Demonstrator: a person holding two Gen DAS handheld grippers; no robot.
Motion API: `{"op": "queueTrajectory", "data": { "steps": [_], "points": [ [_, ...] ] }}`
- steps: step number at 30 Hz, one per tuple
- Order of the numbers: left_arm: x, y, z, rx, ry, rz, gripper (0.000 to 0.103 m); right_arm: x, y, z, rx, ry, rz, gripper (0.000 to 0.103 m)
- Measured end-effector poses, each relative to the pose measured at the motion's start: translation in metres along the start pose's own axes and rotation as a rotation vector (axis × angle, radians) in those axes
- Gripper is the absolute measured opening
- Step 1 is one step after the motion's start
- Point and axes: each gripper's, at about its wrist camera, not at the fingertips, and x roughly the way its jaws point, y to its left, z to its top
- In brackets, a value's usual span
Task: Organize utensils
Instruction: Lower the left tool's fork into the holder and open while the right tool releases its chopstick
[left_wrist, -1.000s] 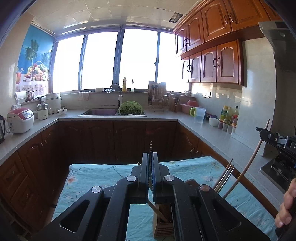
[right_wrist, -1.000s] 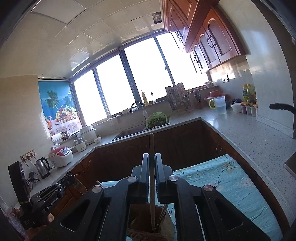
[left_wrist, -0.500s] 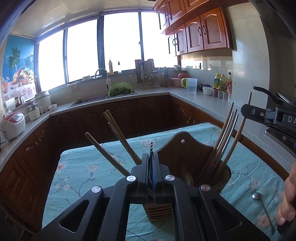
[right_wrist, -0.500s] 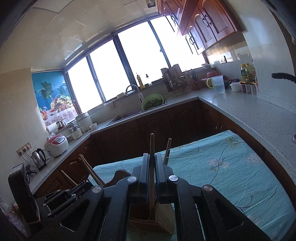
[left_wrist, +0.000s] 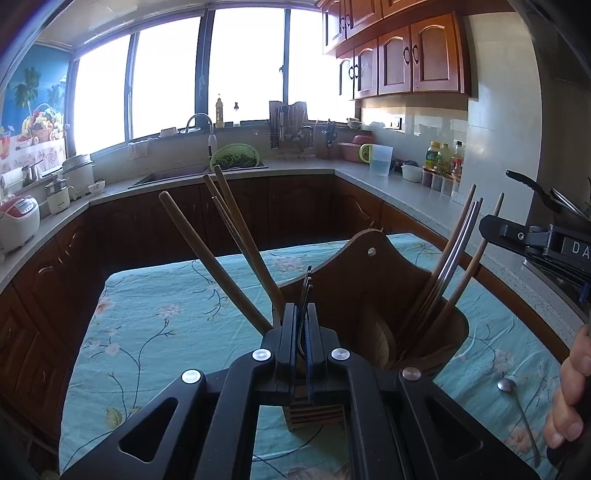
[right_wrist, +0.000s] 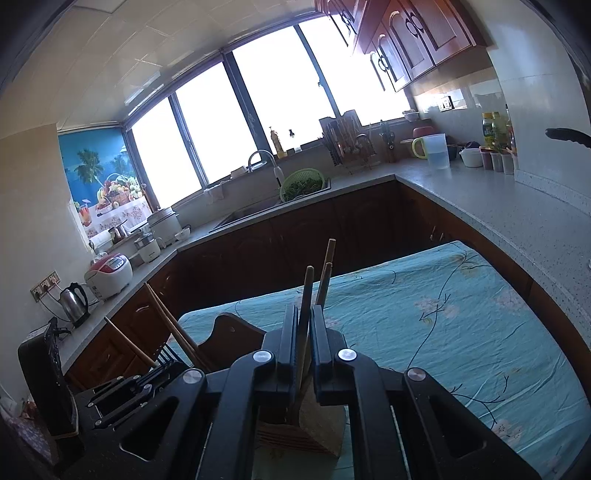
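My left gripper (left_wrist: 303, 321) is shut on a dark fork (left_wrist: 308, 280) with its tines pointing up, right above the front of a wooden utensil holder (left_wrist: 369, 295). Wooden sticks (left_wrist: 221, 240) lean out of the holder's left side. Chopsticks and metal handles (left_wrist: 454, 258) lean to its right. My right gripper (right_wrist: 304, 325) is shut on a wooden stick (right_wrist: 306, 291), whose lower end reaches down toward the holder (right_wrist: 236, 339). Two more sticks (right_wrist: 327, 273) rise just behind it. The left gripper (right_wrist: 129, 387) shows at the lower left of the right wrist view.
The holder stands on a table with a teal flowered cloth (left_wrist: 166, 314). A metal spoon (left_wrist: 506, 386) lies on the cloth at the right, near a person's fingers (left_wrist: 569, 398). Grey counters, a sink and a green colander (left_wrist: 236, 158) ring the table.
Both views have tipped down and both grippers have sunk toward the holder, which now fills the lower middle. The fork and the wooden stick stay gripped.
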Motion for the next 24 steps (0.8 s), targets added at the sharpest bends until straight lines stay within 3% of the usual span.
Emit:
{"op": "queueTrajectory", "data": {
  "steps": [18,24],
  "points": [
    [0.004,-0.009,-0.012,-0.003,0.011,0.008,0.003,0.002,-0.004,0.000,-0.004,0.015,-0.003,0.006],
    [-0.001,-0.011,-0.011,-0.010,0.021,0.008,0.004,-0.001,-0.007,0.000,0.010,0.032,0.008,0.011]
  ]
}}
